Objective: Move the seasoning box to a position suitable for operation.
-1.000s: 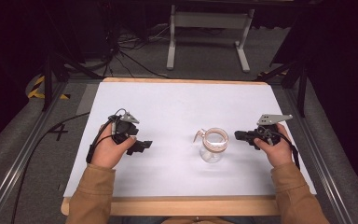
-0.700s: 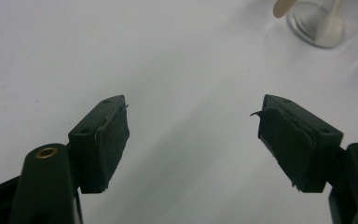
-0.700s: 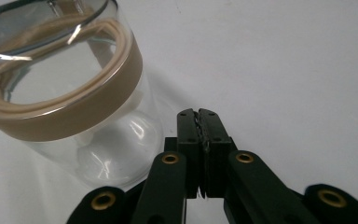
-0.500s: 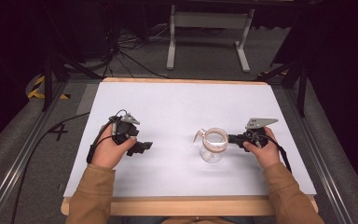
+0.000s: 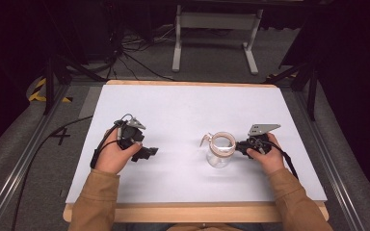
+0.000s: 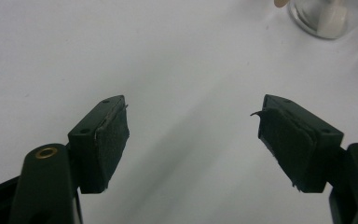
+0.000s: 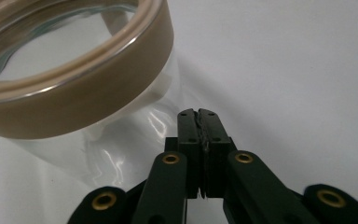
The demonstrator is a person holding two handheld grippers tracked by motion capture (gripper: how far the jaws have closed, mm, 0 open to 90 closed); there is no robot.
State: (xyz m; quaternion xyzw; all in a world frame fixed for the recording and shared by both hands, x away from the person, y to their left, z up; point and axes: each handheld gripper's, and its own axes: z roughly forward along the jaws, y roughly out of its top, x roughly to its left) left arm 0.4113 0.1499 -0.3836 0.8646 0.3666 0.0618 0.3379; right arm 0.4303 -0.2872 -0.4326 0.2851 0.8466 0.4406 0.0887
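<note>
A small clear glass carafe (image 5: pixel 220 150) with a tan band round its rim and a little spout on its left stands upright on the white table top (image 5: pixel 183 108), right of centre. My right gripper (image 5: pixel 239 147) lies just to its right with the jaws pressed together and nothing between them. In the right gripper view the shut tips (image 7: pixel 198 114) sit right by the carafe's glass wall (image 7: pixel 74 84), below the band; I cannot tell whether they touch it. My left gripper (image 5: pixel 149 152) rests low on the table's left half, open and empty (image 6: pixel 193 105). The carafe's base (image 6: pixel 324 18) appears far off in its view.
A wooden strip (image 5: pixel 192 211) edges the table at the front. Metal rails (image 5: pixel 24 163) run along both sides. Cables (image 5: pixel 139 62) and a grey stand (image 5: pixel 214 21) lie on the floor beyond the far edge.
My right hand has moved left and down, bringing its gripper from near the right edge up to the carafe's side. The left hand and the carafe have stayed put.
</note>
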